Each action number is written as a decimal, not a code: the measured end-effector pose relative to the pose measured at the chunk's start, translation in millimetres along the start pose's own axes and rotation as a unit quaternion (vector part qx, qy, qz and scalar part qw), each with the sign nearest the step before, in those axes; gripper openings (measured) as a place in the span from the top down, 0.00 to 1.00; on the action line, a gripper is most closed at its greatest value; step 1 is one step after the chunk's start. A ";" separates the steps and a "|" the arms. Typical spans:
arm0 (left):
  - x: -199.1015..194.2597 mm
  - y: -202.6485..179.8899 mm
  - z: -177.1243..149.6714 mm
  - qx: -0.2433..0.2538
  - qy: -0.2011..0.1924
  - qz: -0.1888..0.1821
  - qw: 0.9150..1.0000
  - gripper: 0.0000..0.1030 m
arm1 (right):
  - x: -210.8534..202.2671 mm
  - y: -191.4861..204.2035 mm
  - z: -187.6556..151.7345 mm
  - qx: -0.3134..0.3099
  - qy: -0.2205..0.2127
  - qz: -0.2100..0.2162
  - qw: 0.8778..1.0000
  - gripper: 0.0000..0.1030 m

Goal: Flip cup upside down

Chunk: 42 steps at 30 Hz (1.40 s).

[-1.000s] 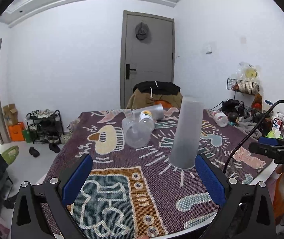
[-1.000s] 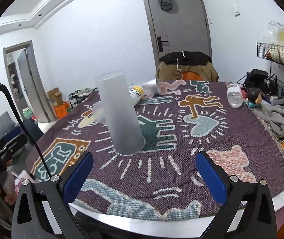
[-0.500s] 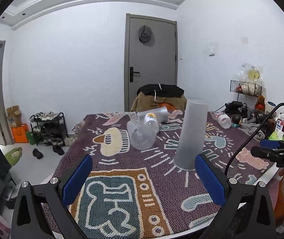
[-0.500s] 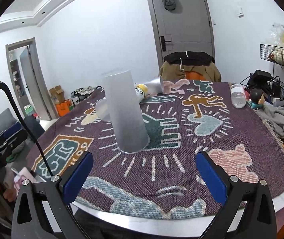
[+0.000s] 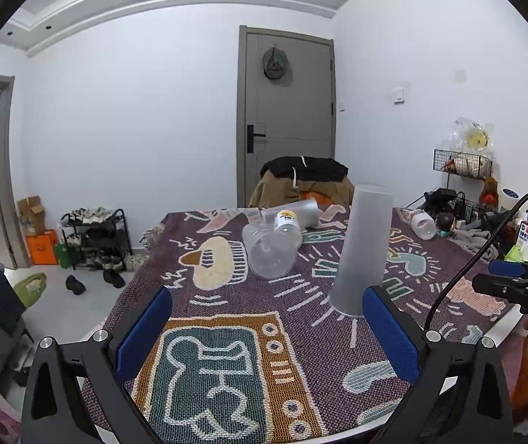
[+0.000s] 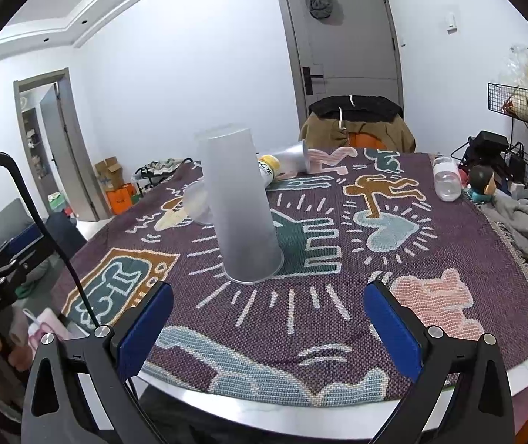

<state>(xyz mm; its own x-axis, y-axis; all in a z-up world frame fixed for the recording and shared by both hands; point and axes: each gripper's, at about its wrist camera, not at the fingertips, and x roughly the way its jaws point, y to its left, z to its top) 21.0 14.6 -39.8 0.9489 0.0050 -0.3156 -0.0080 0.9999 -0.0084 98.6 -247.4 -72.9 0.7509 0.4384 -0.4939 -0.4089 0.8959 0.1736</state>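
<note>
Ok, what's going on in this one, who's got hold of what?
Nobody is holding anything. The tall frosted cup already stands upside down, wide rim on the patterned cloth, so the flip looks done. The left tongs and right tongs are both open and empty, at the near edge of the table, apart from the cup. Behind it lie a clear cup and a yellow-capped bottle, on their sides.

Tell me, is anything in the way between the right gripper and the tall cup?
Nothing visible. The right gripper is open, and only bare patterned cloth lies between it and the tall cup. The cup already stands mouth-down. The other cups and a bottle lie behind it, farther away.
</note>
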 end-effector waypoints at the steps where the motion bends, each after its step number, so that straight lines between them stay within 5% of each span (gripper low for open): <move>1: -0.5 0.1 -0.1 0.001 -0.001 0.001 1.000 0.00 | -0.1 -0.4 0.3 0.000 0.000 0.000 1.000 0.00; 42: 2.2 4.0 -4.3 -0.008 0.003 -0.001 1.000 0.00 | 0.5 -0.9 -2.6 -0.002 0.004 -0.007 1.000 0.00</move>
<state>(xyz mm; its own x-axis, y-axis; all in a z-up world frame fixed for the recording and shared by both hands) 21.8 18.5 -44.6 0.9471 0.0030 -0.3210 -0.0113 0.9996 -0.0242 98.0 -248.2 -75.6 0.7530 0.4249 -0.5024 -0.3998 0.9019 0.1635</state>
